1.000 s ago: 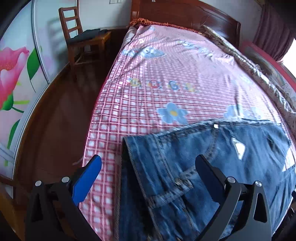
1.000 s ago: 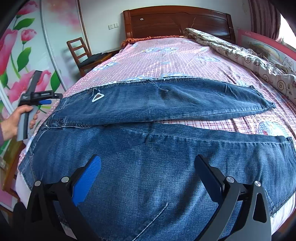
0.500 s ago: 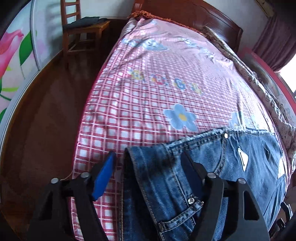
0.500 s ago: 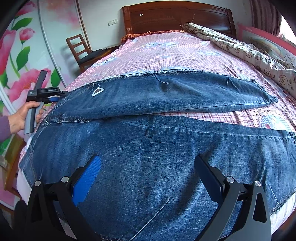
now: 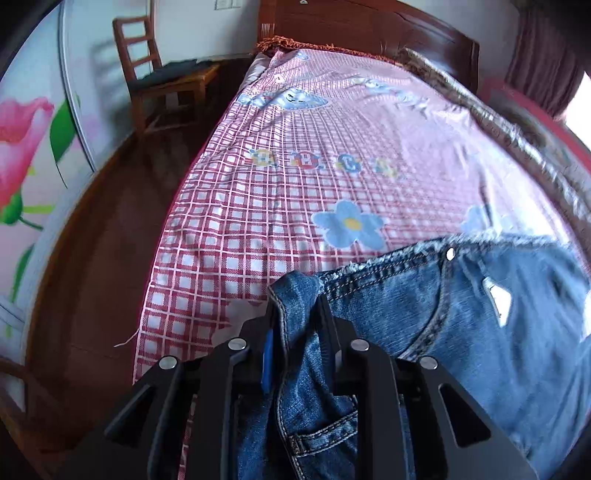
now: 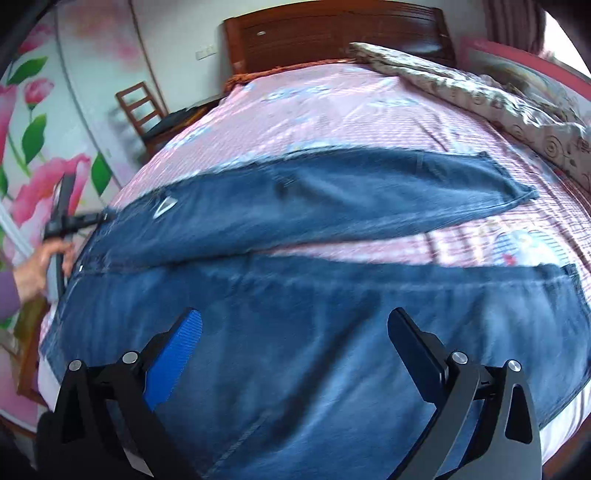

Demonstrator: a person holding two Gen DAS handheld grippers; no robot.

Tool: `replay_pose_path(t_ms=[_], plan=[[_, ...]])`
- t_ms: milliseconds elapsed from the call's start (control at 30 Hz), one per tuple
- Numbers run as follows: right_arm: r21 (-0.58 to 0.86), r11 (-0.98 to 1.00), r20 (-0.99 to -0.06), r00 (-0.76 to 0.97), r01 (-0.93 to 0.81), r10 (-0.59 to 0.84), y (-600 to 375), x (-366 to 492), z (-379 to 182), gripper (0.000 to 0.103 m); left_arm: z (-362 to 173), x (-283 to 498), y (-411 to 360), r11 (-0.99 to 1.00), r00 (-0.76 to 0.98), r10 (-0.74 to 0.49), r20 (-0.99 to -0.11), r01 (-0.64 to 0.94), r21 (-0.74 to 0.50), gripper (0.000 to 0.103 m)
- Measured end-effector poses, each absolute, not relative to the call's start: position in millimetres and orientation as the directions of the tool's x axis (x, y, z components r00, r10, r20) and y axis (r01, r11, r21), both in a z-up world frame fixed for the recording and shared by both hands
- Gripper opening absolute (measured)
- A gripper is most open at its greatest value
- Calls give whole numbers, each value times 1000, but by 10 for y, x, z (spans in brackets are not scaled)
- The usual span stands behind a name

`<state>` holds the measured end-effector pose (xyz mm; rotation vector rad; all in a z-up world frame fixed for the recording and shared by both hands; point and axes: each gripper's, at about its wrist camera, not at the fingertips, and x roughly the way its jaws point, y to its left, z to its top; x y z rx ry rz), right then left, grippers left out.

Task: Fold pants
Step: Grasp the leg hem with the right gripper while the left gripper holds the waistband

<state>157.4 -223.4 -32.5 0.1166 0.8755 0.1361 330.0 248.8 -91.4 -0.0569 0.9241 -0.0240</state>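
A: Where do the jeans (image 6: 332,295) lie?

B: They are spread across the foot of the bed, on the pink checked bedsheet (image 5: 280,206). In the right wrist view both legs run from the waist at the left out to the right, the far leg apart from the near one, with a strip of sheet showing between them.

A: And the left gripper (image 5: 295,314)?

B: Its jaws have just been closing, and they now pinch a corner of the waistband. A fold of denim stands up between the two fingers, and the blue pad (image 5: 266,360) presses against it. In the right wrist view the same gripper shows at the far left edge of the jeans, held by a hand (image 6: 37,266) in a purple sleeve.

A: The right gripper (image 6: 295,334)?

B: It hangs over the near leg with its jaws spread wide and nothing between them. Whether the fingertips touch the cloth cannot be told; the picture is blurred.

A: What else is in the room?

B: A wooden headboard (image 6: 332,33) at the far end, a patterned quilt (image 6: 498,92) bunched along the right side of the bed, a wooden chair (image 5: 159,74) on the dark floor to the left, and a wall panel painted with pink flowers (image 6: 44,184).
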Motion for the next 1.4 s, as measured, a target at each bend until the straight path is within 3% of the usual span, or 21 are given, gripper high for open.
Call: replay_pose_path(t_ms=[167,300,500,667,867,900,967,1000,1033,1100,1167,1400], plan=[[191,980,-781,614,63,113,-3318,2363,28,100,-961,3286,2579,992,614,-21,-789,-85,-93,35],[209,970,-809,579,125,100,-4119,3258,154,100,-986,3286,2617,992,616,-21,-787,-86,-94,35],[140,951,-904,428,277,9,-4908,4279,-249,95,-1011,3266,2663,992,621,-10,-784,-90,-84,35],[129,955,-934,358,266,27,-4938,4563,-568,71,-1005,3260,2634,992,623,-11,-782,-91,-87,36],[65,968,-933,359,243,-28,-4917,4728,-635,69,-1006,3279,2603,993,621,-3,-784,-91,-76,36],[55,976,-935,353,212,-24,-4884,4785,-640,63,-1006,3279,2598,993,621,-2,-784,-92,-75,36],[-49,987,-944,315,152,-96,-4729,4855,-640,29,-1004,3285,2580,994,618,4,-786,-92,-67,36],[-51,990,-945,314,130,-90,-4690,4857,-624,20,-999,3291,2562,994,615,10,-788,-92,-60,36],[-52,990,-945,315,130,-91,-4665,4856,-587,19,-983,3301,2539,994,612,17,-791,-94,-52,35],[-100,989,-927,351,109,-132,-4570,4817,-460,18,-932,3320,2501,994,606,13,-795,-96,-57,22],[-124,987,-906,394,102,-154,-4473,4745,-276,18,-828,3298,2442,992,621,21,-784,-111,-61,17],[-60,995,-806,583,82,-97,-4488,4026,486,18,-317,2962,2504,973,738,-71,-672,-98,-210,14]])
